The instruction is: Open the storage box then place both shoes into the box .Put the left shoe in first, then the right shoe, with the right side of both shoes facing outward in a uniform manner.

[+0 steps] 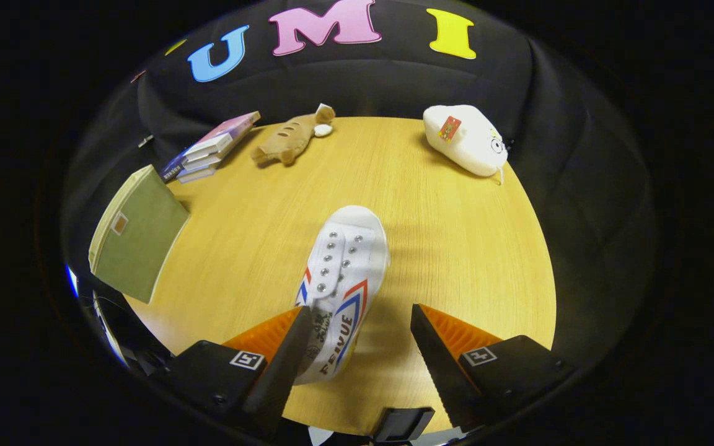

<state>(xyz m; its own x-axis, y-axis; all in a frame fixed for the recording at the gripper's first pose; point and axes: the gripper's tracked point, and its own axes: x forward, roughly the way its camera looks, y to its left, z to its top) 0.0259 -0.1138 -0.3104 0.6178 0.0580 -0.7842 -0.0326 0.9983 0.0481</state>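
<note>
One shoe (341, 272) sits between my gripper (360, 347) fingers, touching the left one only; jaws wide open, nothing grabbed. Green box (137, 238) is off to the left on the table (456, 248), looks closed. Basically nothing's done yet imo.

Two-finger gripper (360, 334), seen from its own camera, with both ridged fingers (282, 365) reaching forward and spread wide apart. The left finger lies against the side of a white canvas shoe with red and blue stripes (341, 285); the right finger stands clear of it.
</note>
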